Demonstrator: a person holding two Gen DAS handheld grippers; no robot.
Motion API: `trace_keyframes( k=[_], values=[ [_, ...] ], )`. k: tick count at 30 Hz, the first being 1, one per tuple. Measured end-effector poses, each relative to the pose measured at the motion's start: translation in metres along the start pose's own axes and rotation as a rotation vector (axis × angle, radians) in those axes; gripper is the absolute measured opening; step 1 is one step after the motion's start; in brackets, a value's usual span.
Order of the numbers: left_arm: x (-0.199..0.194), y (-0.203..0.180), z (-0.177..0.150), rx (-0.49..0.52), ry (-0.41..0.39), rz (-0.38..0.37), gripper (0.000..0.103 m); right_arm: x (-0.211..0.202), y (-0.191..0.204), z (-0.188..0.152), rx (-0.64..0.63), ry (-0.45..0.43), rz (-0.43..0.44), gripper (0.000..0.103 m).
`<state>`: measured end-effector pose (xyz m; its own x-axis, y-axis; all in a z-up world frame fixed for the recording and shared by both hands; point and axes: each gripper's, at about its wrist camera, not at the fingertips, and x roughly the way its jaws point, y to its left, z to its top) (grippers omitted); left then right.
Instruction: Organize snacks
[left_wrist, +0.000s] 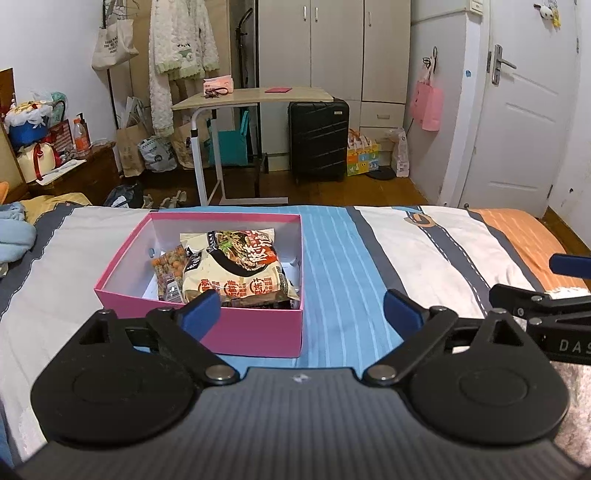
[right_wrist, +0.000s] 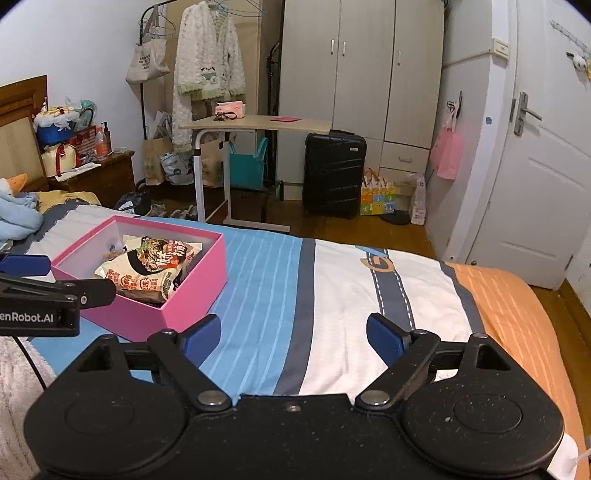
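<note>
A pink box (left_wrist: 255, 332) with a white inside sits on the striped bedspread (left_wrist: 343, 266). In it lie a large noodle packet (left_wrist: 240, 269) and a small bag of mixed crackers (left_wrist: 168, 269). My left gripper (left_wrist: 301, 312) hovers just in front of the box's near wall, open, with nothing between its blue pads. In the right wrist view the same pink box (right_wrist: 192, 291) lies at the left with the noodle packet (right_wrist: 147, 273) inside. My right gripper (right_wrist: 293, 338) stands open over the blue and white stripes, to the right of the box, holding nothing.
Beyond the bed's far edge stand a rolling side table (left_wrist: 255, 98), a black suitcase (left_wrist: 319, 140), a wardrobe (left_wrist: 332, 44) and a white door (left_wrist: 524, 103). A blue blanket (left_wrist: 14, 229) lies at the bed's left. An orange stripe (right_wrist: 517, 314) covers the bed's right side.
</note>
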<state>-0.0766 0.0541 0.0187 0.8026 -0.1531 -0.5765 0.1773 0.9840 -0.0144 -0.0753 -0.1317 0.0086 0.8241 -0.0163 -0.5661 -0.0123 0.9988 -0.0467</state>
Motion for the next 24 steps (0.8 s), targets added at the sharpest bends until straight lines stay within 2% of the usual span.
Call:
trace_keyframes(
  k=[5,9,15,24],
  values=[
    [0.004,-0.002,-0.002,-0.003,0.006,0.012,0.1,0.001,-0.001,-0.001,-0.001,0.004,-0.015,0.091],
    [0.007,0.001,-0.004,-0.031,0.014,0.007,0.101,0.003,-0.001,-0.002,0.011,0.006,-0.025,0.098],
    [0.011,0.004,-0.008,-0.062,0.018,0.012,0.103,0.007,-0.002,-0.003,0.02,0.013,-0.028,0.099],
    [0.01,-0.004,-0.009,-0.01,0.009,0.054,0.103,0.01,0.0,-0.004,0.018,0.019,-0.033,0.099]
  ],
)
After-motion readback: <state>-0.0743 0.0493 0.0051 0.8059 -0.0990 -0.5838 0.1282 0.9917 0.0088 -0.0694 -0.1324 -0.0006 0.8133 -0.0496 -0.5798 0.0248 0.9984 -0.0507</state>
